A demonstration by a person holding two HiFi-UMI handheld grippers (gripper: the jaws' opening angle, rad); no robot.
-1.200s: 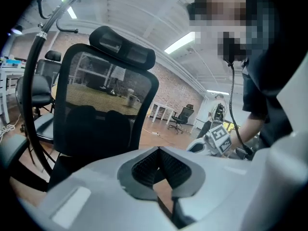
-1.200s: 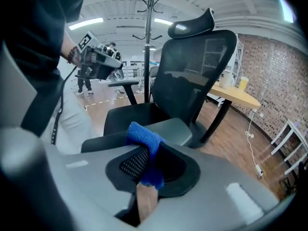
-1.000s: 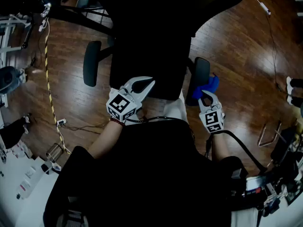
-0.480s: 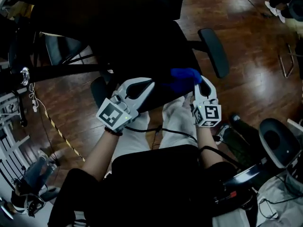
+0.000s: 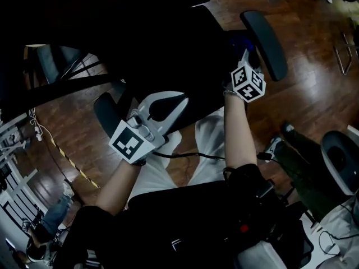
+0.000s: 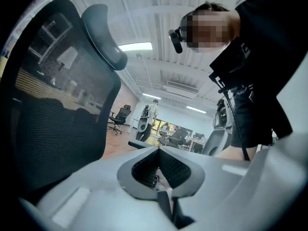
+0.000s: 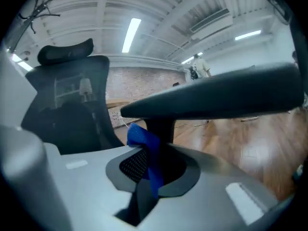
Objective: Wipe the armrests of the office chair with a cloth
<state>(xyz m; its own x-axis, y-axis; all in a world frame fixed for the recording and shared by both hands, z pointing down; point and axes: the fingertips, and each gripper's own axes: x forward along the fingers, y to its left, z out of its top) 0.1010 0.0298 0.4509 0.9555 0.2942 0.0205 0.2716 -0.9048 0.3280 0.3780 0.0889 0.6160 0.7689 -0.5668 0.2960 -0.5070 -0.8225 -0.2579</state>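
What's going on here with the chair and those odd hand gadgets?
A person holds a gripper in each hand at an office chair. The right gripper is shut on a blue cloth, which sits close under the pad of one armrest, by its post. The left gripper is shut and empty, near the seat.

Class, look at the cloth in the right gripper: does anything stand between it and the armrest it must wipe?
Nothing visible does. The right gripper holds the blue cloth just below the armrest pad, beside its support post. No object lies between cloth and pad.
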